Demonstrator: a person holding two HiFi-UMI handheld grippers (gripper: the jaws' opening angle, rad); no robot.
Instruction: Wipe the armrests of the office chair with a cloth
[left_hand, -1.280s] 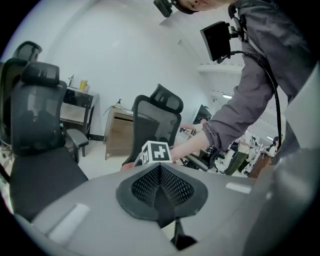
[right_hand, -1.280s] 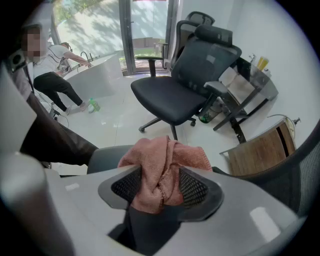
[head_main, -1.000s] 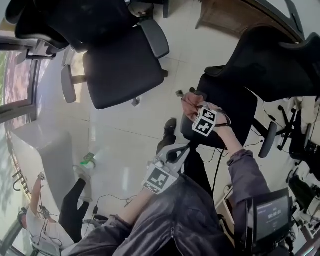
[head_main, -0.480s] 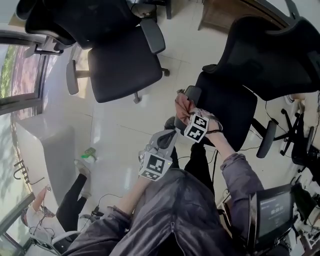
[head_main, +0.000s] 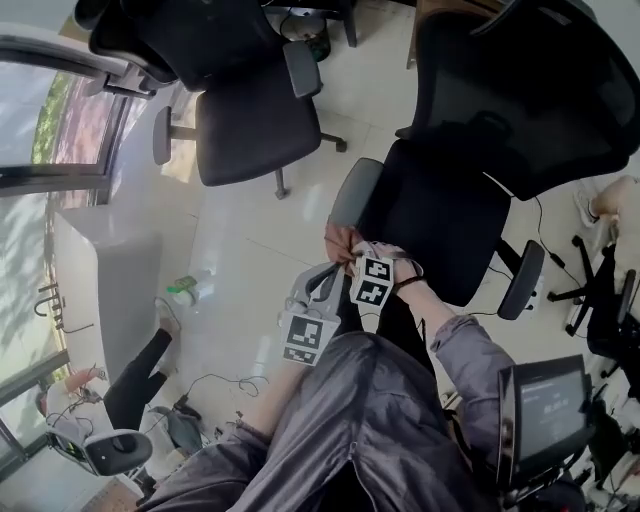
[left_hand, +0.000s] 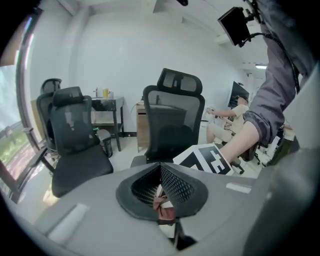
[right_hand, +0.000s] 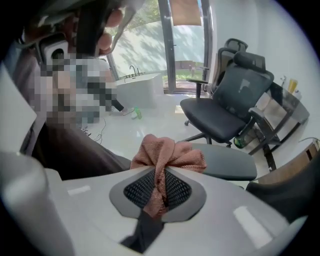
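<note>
Clenched in the right gripper (right_hand: 159, 182): a bunched salmon-pink cloth (right_hand: 167, 155), pinched between the two mesh pads (right_hand: 137, 190), loose folds spilling out past the tips. Just beyond that gripper, at the cloth's far edge: the grey armrest (right_hand: 227, 162) of the office chair (head_main: 450, 205), lying crosswise ahead of the jaws; touching the cloth or only just beside it, not clear. Past the armrest, to the gripper's right, the chair's black seat and tall mesh back. On the far side of the seat from the gripper, the second armrest (head_main: 522, 280), well apart from the cloth. Close at the right gripper's left, the left gripper (left_hand: 160, 172), drawn shut, its mesh faces meeting at the tips with nothing gripped there; low in the slit between them, only a sliver of pink and white. Straight ahead of the left gripper, the same office chair, back upright; off to that gripper's left, a second black chair (left_hand: 75, 145). Farther out from both grippers, pale tiled floor (head_main: 250, 250), with a small green bottle (head_main: 182, 292) on it well to the left gripper's left, near a tall window (head_main: 60, 130).
</note>
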